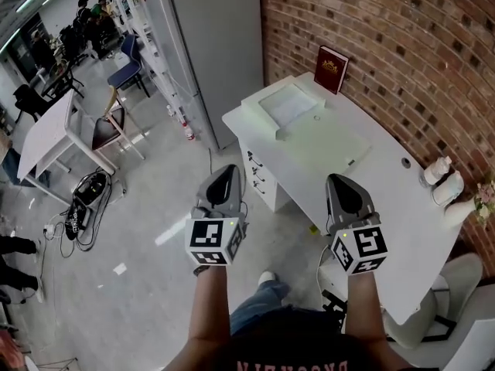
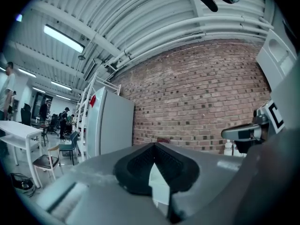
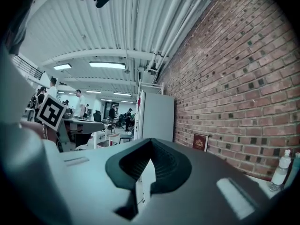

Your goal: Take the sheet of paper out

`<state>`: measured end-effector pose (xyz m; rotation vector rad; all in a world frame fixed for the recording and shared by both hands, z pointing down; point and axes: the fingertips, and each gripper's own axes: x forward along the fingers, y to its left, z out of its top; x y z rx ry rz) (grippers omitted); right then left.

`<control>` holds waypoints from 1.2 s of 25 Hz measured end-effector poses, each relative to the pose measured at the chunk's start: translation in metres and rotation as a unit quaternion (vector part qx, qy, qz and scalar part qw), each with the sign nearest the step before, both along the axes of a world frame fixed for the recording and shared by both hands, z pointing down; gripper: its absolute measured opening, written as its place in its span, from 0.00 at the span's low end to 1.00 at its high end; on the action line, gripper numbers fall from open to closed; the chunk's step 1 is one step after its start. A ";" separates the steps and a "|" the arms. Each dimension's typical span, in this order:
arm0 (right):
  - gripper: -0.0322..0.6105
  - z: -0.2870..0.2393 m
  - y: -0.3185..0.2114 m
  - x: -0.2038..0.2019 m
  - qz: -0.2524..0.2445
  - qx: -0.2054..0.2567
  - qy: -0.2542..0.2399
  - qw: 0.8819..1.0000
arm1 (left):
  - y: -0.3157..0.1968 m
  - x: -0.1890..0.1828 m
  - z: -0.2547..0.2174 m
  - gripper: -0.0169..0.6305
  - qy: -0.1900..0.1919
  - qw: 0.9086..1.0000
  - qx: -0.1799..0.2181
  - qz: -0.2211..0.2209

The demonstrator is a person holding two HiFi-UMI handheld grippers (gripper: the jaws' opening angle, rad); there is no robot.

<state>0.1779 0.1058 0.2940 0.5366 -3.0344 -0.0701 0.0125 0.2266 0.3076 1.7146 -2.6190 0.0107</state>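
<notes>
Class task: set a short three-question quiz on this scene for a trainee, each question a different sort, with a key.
1. Multiple choice: what leans against the brick wall on the white desk? A) a laptop B) a red book C) a mug
2. True or false: the left claw grips the red book.
3. Fill in: the jaws of the right claw are ____.
Key: 1 B; 2 false, it is shut and empty; 3 shut.

- Right gripper (image 3: pixel 151 143): jaws together, nothing between them.
- Brick wall (image 3: pixel 243 78): runs along the right side.
- Red book (image 3: pixel 200 142): upright against the wall.
- Bottle (image 3: pixel 282 168): far right.
- Grey cabinet (image 3: pixel 157 118): beyond the jaws.
</notes>
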 end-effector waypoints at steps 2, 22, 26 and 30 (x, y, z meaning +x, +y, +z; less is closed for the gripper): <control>0.05 0.001 -0.008 -0.019 0.008 0.002 0.002 1.000 | -0.007 -0.020 0.002 0.03 0.001 1.000 -0.002 0.006; 0.05 0.023 -0.082 -0.120 0.026 -0.025 0.003 0.999 | -0.078 -0.122 0.008 0.03 0.005 1.000 -0.004 0.024; 0.05 0.030 -0.110 -0.150 0.038 -0.033 0.003 0.999 | -0.107 -0.152 0.015 0.03 0.008 0.999 -0.014 0.035; 0.05 0.039 -0.139 -0.181 0.054 -0.041 0.008 0.998 | -0.143 -0.188 0.019 0.03 0.016 0.998 -0.019 0.052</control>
